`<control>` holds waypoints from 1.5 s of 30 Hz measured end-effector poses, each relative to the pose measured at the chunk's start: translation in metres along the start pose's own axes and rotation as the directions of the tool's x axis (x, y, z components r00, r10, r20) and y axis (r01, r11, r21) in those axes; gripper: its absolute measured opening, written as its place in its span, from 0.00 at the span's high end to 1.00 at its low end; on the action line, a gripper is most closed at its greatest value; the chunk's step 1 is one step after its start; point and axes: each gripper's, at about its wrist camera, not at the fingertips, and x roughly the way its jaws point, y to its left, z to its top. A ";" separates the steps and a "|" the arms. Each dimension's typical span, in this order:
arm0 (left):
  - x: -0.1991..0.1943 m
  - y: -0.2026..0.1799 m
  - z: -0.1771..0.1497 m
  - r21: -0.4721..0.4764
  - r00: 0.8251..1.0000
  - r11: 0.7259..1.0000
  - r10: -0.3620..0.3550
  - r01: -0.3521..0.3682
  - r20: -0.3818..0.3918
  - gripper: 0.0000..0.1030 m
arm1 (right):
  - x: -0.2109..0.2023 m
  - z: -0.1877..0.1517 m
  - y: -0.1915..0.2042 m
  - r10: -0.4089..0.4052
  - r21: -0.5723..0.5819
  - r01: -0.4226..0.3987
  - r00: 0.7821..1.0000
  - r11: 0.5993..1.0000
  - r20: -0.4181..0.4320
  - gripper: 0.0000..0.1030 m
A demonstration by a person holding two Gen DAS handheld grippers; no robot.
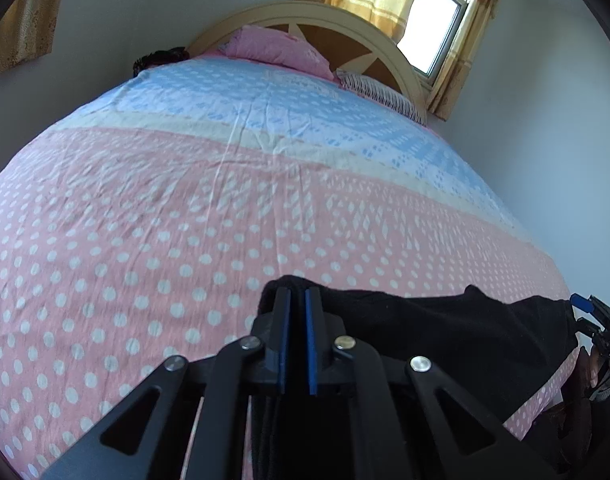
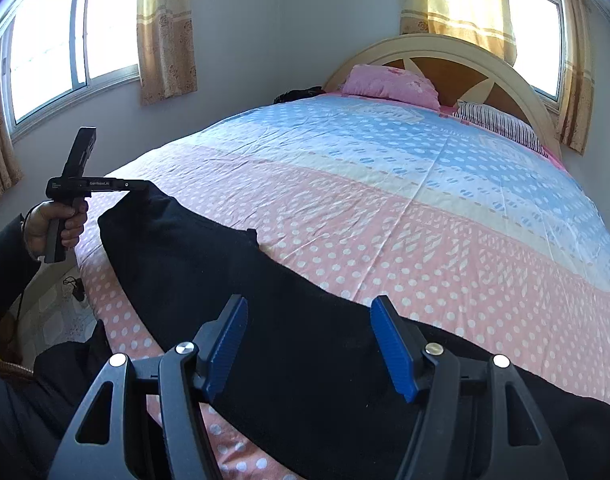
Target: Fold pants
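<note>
Your left gripper [image 1: 297,292] carries small white lettering along its black body, seen from the right wrist view, but it is too small to read with certainty; the marking on your right gripper's side in the left wrist view is just as unclear. Your left gripper's blue pads are drawn close together, pinching one end of the black pants [image 1: 445,332] between them. Your right gripper [image 2: 309,344] has its fingers spread wide, hanging just over the dark cloth with nothing between them.

The pants [image 2: 265,320] lie stretched across the near edge of the bed, running from your left gripper's tips to under and beyond your right gripper. Ahead of both grippers spreads the dotted pink-and-blue bedsheet [image 2: 425,200], with a pink pillow [image 2: 391,86] and a striped pillow [image 2: 501,124] far ahead against the headboard [image 2: 517,76]. Curtains [image 2: 167,32] flank the windows [image 2: 69,32] beyond.
</note>
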 end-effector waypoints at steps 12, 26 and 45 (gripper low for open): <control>0.007 0.001 -0.012 0.095 0.978 0.974 0.206 -0.207 0.016 0.79 | 0.033 0.026 -0.006 0.128 0.122 -0.121 0.990 0.985 -0.051 0.37; 0.003 -0.071 -0.046 0.238 0.991 0.962 0.127 -0.135 0.046 0.32 | 0.184 0.062 -0.017 0.446 0.529 -0.299 0.878 0.794 -0.173 0.51; 0.010 -0.070 -0.075 0.317 0.984 0.931 0.174 -0.180 0.049 0.28 | 0.218 0.061 0.000 0.462 0.603 -0.273 0.868 0.750 -0.182 0.92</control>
